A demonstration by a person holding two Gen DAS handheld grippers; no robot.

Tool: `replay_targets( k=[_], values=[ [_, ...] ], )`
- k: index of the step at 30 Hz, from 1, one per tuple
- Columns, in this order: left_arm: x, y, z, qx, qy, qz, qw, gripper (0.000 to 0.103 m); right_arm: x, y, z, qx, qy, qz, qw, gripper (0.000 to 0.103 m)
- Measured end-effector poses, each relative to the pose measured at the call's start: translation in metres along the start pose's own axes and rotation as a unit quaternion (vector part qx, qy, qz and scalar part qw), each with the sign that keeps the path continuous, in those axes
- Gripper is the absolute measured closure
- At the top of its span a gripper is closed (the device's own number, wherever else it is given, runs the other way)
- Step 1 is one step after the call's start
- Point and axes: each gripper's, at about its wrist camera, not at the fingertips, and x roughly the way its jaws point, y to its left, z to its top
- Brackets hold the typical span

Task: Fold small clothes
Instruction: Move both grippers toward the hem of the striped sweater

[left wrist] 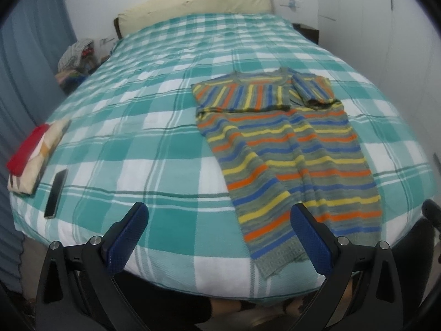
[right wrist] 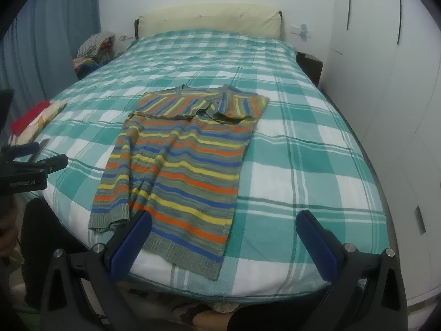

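1. Left wrist view: your bed (left wrist: 154, 149) fills the frame under a teal-and-white checked cover, with a cream headboard (left wrist: 193, 5) against the white wall.
2. The striped sweater (left wrist: 289, 149) lies flat on the bed's right half, both sleeves folded across the chest, hem at the near edge.
3. A phone (left wrist: 56, 193) lies near the left edge, just beside a folded stack (left wrist: 30, 160) with a red piece on top.
4. Your left gripper (left wrist: 219, 237) hangs at the near edge, jaws wide apart and holding nothing; its right finger overlaps the hem.
5. Right wrist view: the sweater (right wrist: 182, 165) sits left of centre, white wardrobes (right wrist: 386, 55) on the right.
6. Your right gripper (right wrist: 224, 242) is spread wide and empty over the hem.
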Motion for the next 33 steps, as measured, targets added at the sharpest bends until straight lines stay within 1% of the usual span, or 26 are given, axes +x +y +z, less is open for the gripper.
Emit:
replay_targets(
  k=[3,6,9,12,24,29,33],
  values=[
    [-0.001,-0.001,-0.001,0.004,-0.006,0.002,1.0,0.0,0.002,0.005,-0.001,-0.004,0.001,0.002,1.0,0.0],
    [-0.002,-0.001,-0.001,0.007,-0.01,-0.006,0.9999,0.0,0.004,0.01,0.0,-0.008,0.003,0.003,1.0,0.0],
    [0.0,-0.003,0.0,0.009,-0.011,-0.01,0.9998,0.0,0.007,0.014,0.001,-0.016,0.006,-0.007,1.0,0.0],
    [0.003,-0.005,0.001,0.009,-0.009,-0.018,0.9998,0.0,0.008,0.016,0.003,-0.022,0.006,-0.016,1.0,0.0],
    [0.013,-0.007,-0.006,0.008,0.005,-0.02,0.9998,0.0,0.018,0.019,0.002,-0.029,0.018,-0.03,0.999,0.0],
    [0.017,-0.007,-0.01,0.011,0.01,-0.027,0.9995,0.0,0.021,0.018,-0.002,-0.031,0.02,-0.042,0.998,0.0],
    [0.025,-0.001,-0.017,0.007,0.023,-0.034,0.9991,0.0,0.026,0.016,-0.001,-0.035,0.028,-0.072,0.996,0.0]
  ],
)
